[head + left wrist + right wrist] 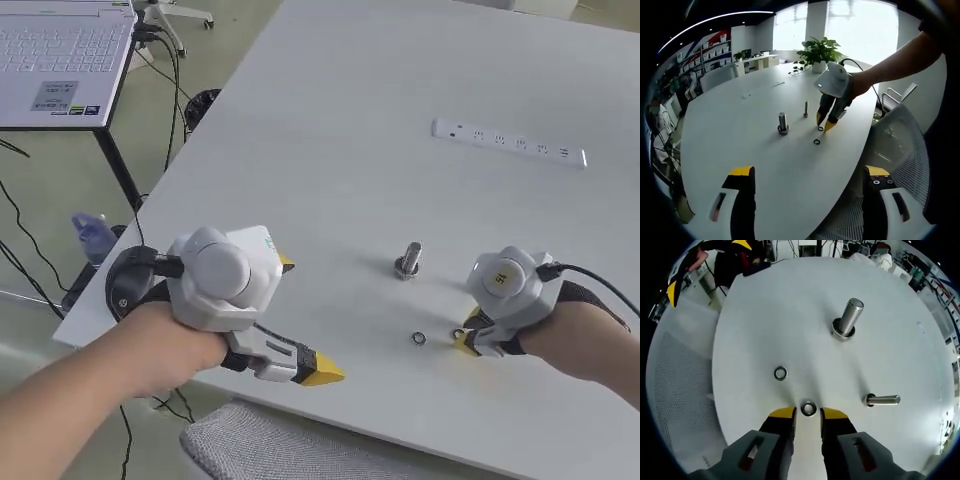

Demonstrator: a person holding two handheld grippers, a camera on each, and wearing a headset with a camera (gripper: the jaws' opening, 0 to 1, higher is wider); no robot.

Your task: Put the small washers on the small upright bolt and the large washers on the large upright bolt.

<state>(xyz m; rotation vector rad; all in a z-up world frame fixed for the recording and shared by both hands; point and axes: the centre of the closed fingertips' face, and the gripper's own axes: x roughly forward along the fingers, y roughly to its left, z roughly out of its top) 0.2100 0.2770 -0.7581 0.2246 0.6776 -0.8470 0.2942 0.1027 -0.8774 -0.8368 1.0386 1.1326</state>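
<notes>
Left gripper (809, 172) fingers wide apart; right gripper (807, 415) fingers narrowly parted, tips down.

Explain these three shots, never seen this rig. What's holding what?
There is no robot here. A person holds a two-jaw tool in each hand and wears a camera on the head. The head view looks down from that headset at the white table. The other two pictures come from fisheye cameras riding on each tool, looking forward along its jaws.

The left claw is wide open and holds nothing, near the table's edge. The right claw is open too, its tips on either side of a washer that lies flat on the table and is not yet gripped. A second washer lies loose close by.

Two bolts stand upright: a large bolt and a small bolt. Farther back lies a power strip, and a laptop sits off to one side.
</notes>
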